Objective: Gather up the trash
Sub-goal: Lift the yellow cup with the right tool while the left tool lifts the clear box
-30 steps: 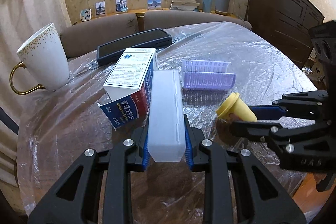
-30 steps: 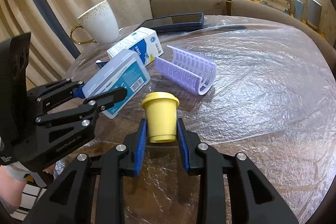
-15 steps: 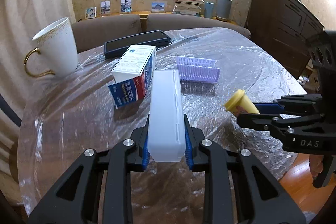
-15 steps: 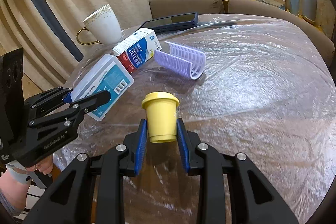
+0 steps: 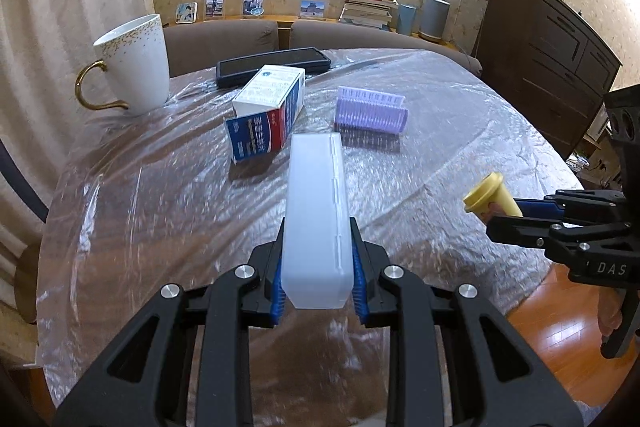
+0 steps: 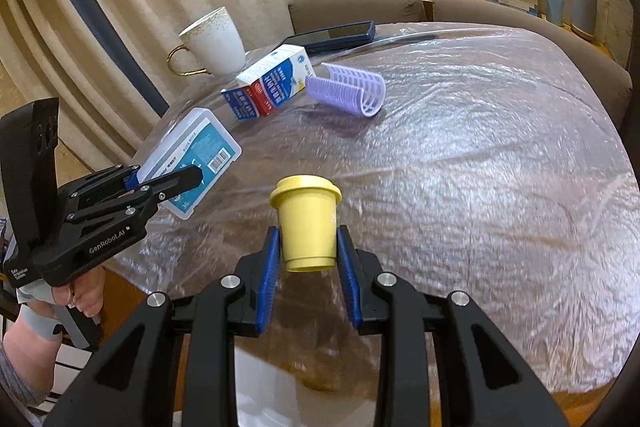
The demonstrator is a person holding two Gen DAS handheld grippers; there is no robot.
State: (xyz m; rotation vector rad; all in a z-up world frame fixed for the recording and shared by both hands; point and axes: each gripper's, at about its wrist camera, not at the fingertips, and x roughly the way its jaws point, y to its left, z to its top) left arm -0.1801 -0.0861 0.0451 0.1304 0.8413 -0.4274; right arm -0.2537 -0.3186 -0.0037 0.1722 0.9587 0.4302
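Plastic-covered table (image 5: 460, 131): left gripper (image 5: 318, 281) pinches white case (image 5: 316, 219), right gripper (image 6: 308, 265) pinches yellow cup (image 6: 306, 223); hold both pinches firm, carry level to wherever trash goes.

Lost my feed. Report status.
Left gripper shut on plastic case. Right gripper shut on yellow cup. Both clear of table; nothing blocking.

one mug (image 5: 134, 65); one carton (image 5: 266, 113); one yellow cup (image 6: 308, 223); two grippers (image 5: 316, 283)

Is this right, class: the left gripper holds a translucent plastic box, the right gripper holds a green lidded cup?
One error: the lidded cup in the right gripper is yellow, not green, as the right wrist view shows. The left gripper does hold the translucent plastic box.
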